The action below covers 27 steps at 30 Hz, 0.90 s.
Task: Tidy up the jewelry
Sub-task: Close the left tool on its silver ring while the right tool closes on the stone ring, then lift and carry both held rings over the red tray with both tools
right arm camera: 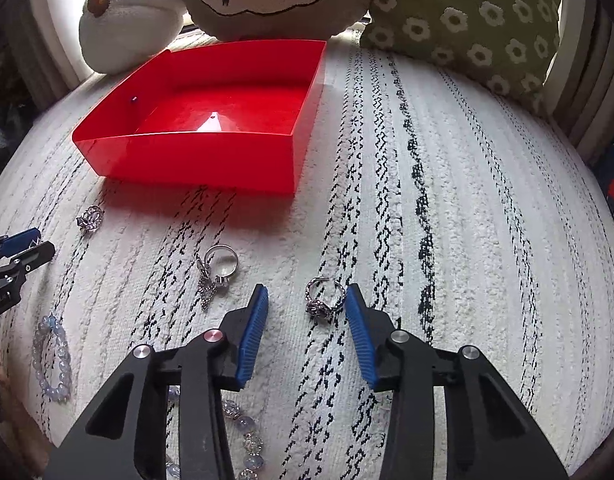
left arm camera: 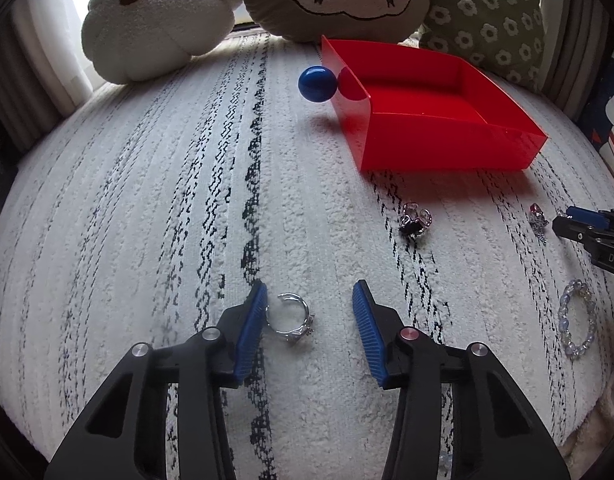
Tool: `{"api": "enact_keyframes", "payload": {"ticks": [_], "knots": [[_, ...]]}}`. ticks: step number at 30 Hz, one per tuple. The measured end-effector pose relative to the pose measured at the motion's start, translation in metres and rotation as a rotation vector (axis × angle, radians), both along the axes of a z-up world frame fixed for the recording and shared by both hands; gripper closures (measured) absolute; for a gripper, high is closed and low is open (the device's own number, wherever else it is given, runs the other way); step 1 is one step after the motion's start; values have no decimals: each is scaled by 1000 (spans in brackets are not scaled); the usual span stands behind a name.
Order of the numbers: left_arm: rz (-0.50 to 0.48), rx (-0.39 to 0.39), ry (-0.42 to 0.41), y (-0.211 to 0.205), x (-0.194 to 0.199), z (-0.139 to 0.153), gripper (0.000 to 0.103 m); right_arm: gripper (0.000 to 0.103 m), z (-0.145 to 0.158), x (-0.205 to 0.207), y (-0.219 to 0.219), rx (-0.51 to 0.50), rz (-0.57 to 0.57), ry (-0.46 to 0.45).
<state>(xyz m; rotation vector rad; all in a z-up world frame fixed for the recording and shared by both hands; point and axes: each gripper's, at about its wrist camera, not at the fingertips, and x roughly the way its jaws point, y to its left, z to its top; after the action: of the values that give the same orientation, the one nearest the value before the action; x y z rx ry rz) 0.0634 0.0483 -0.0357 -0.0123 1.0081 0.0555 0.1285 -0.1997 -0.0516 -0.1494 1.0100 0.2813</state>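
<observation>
Surface: a white textured rug (left arm camera: 147, 208) with dark dotted stripes filled both views.
Left gripper (left arm camera: 307, 312): its jaws stood partly apart, low in the left wrist view; the left blue pad (left arm camera: 249, 336) touched an open silver ring (left arm camera: 291, 318), the right pad stood clear of it, so nothing was clamped.
Right gripper (right arm camera: 305, 312): its jaws stood partly apart, low in the right wrist view; an ornate silver ring (right arm camera: 325, 300) lay between the pads, just beside the right one, with a gap to the left one; contact could not be confirmed.
Red tray (left arm camera: 443, 148): sat on the rug in the upper right of the left view and the upper left of the right view.
Blue ball (left arm camera: 317, 84): rested against the tray's outer left wall.
Loose jewelry: a dark-stoned ring (left arm camera: 415, 220) lay below the tray; a ring with a pendant (right arm camera: 217, 274) lay left of the right gripper; a pale bead bracelet (left arm camera: 579, 318) lay at the right edge of the left view.
Cushions (right arm camera: 463, 20): lined the top of both frames.
</observation>
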Motion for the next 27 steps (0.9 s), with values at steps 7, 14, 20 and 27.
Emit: {"api": "enact_keyframes", "payload": {"ticks": [7,14,20,27], "knots": [[10,9,-6,1,-1,1,72,71,1,-1,1,4,8,-2],[21,18,-4,5,-2,2,83,76,2,-3,3,5,15,-6],[20,23,-6,4,-2,1,83,81,4,-3,2,11,9,-6],[19,26,-7,3,-3,1,83,82,5,-3,1,14,5,-10]]}}
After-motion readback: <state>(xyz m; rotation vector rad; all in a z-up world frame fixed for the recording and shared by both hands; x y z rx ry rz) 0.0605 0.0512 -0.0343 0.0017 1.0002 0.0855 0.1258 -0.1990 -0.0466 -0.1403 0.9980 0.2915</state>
